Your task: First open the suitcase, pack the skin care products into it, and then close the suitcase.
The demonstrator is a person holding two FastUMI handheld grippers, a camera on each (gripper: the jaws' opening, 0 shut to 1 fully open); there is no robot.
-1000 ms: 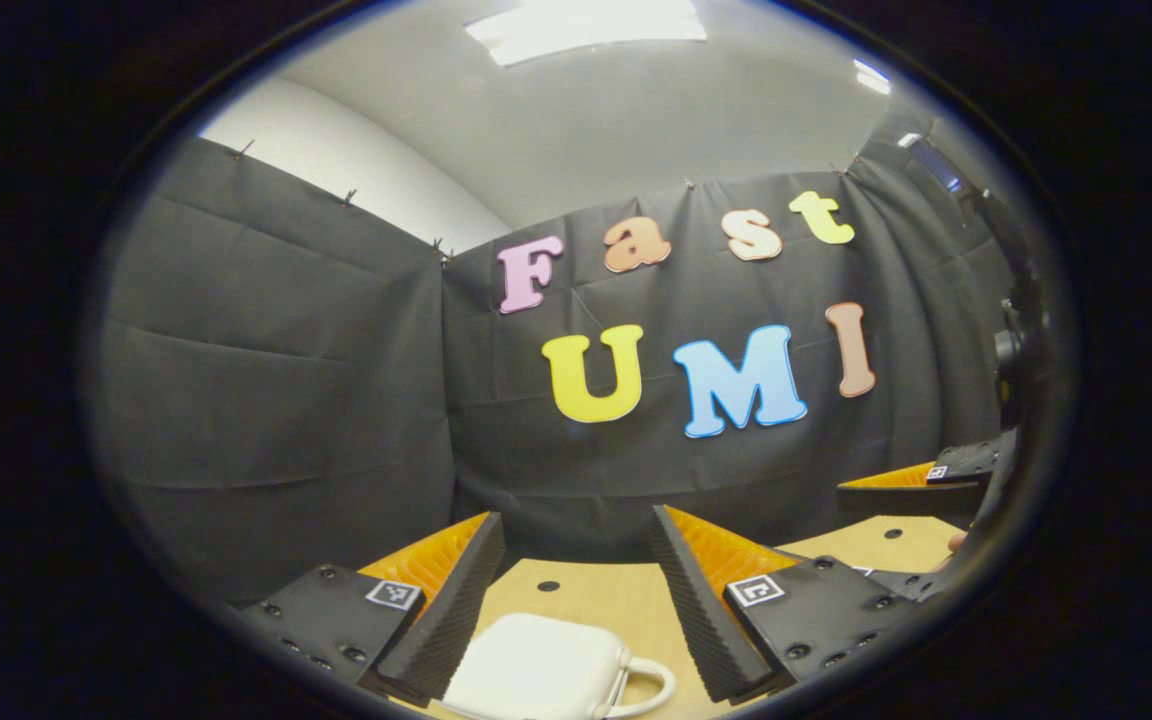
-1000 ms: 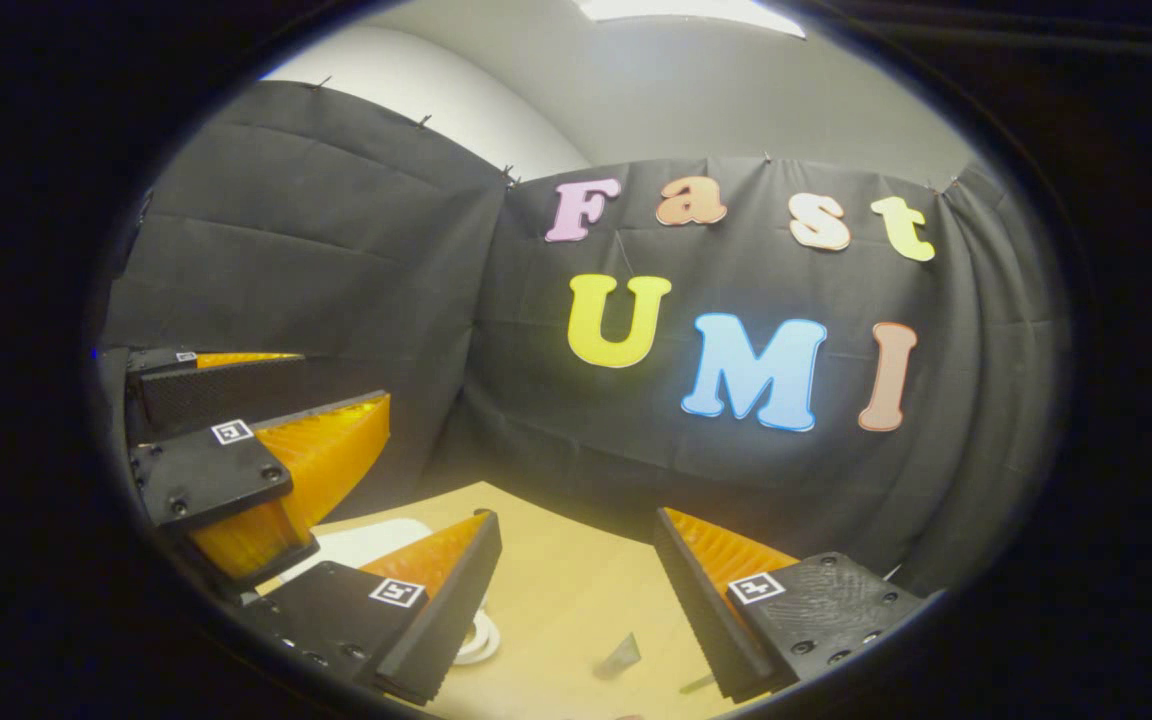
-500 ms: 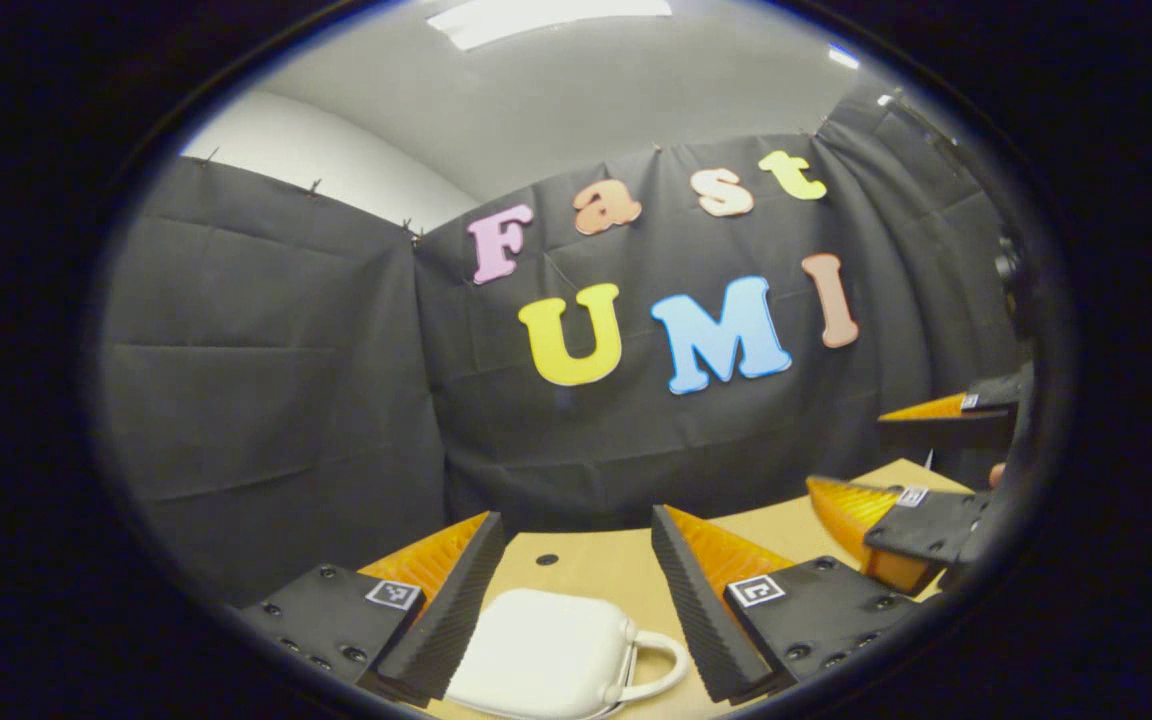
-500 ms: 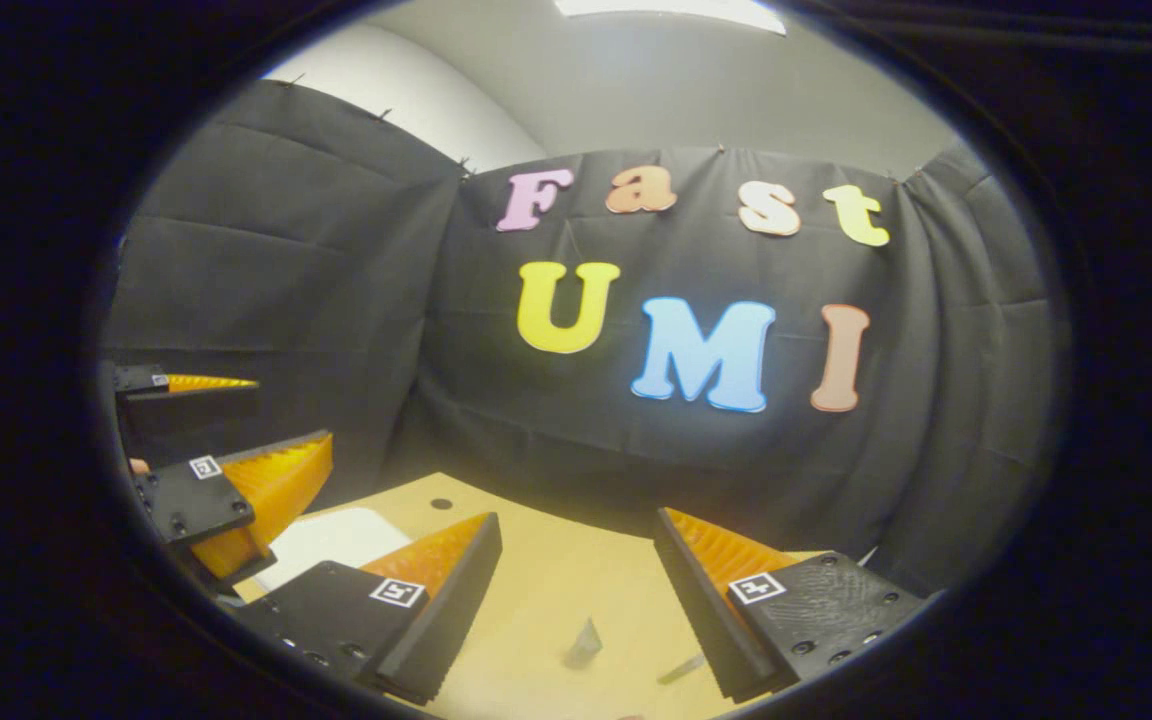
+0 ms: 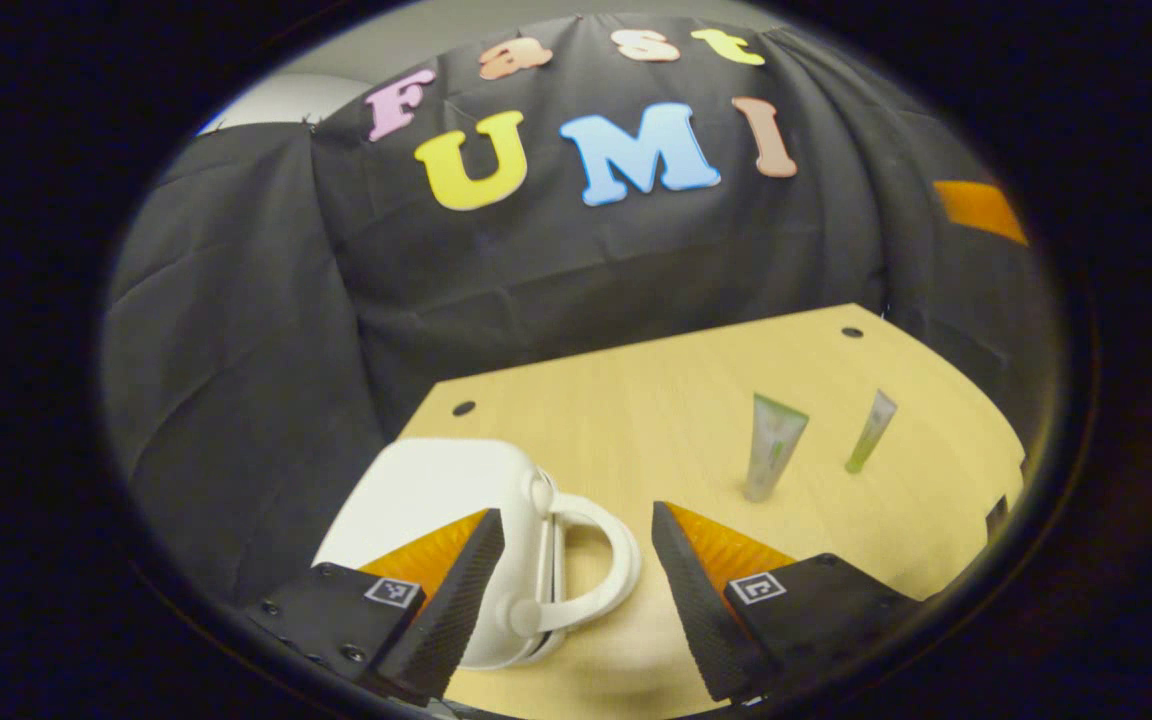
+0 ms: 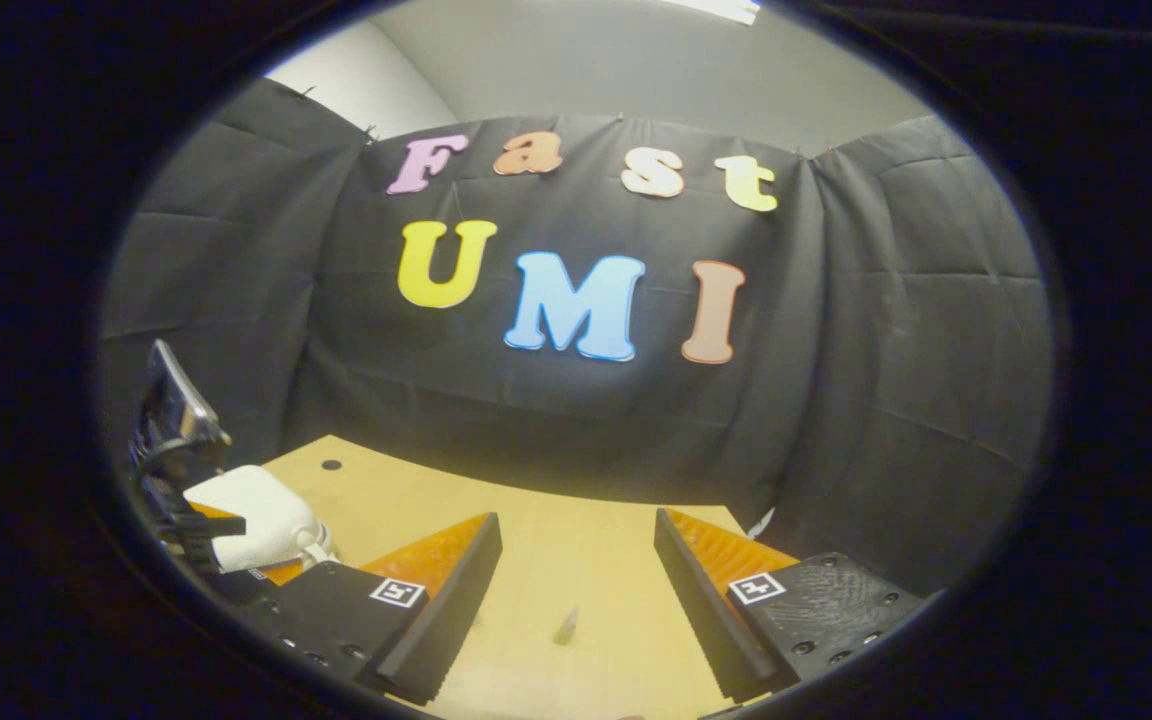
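White and closed, the small suitcase (image 5: 436, 510) lies on the wooden table (image 5: 656, 400) at the left side of the left gripper view. It sits partly behind the left finger of the left gripper (image 5: 576, 590), and its curved white handle (image 5: 591, 560) reaches into the gap between the two fingers. Both fingers are spread wide and pinch nothing; whether they touch the handle I cannot tell, but they look apart from it.

Beyond the right finger, two skin care tubes stand on the table. The wider pale green tube (image 5: 774, 445) is nearer to the finger, with its cap down. The thin tube (image 5: 870, 432) stands just to the right of it and leans a little; the two are near each other but not touching. At the far right edge an orange blurred patch (image 5: 978, 208) shows in front of the booth wall; what it is I cannot tell.

In the right gripper view, the suitcase (image 6: 251, 515) is at the far left, beyond the left finger of the right gripper (image 6: 576, 590), with the dark body of the left gripper (image 6: 176, 450) just beside it. The right gripper's fingers are also spread wide, with nothing between them. On the table past the gap stands one small tube (image 6: 566, 626), too small to describe more.
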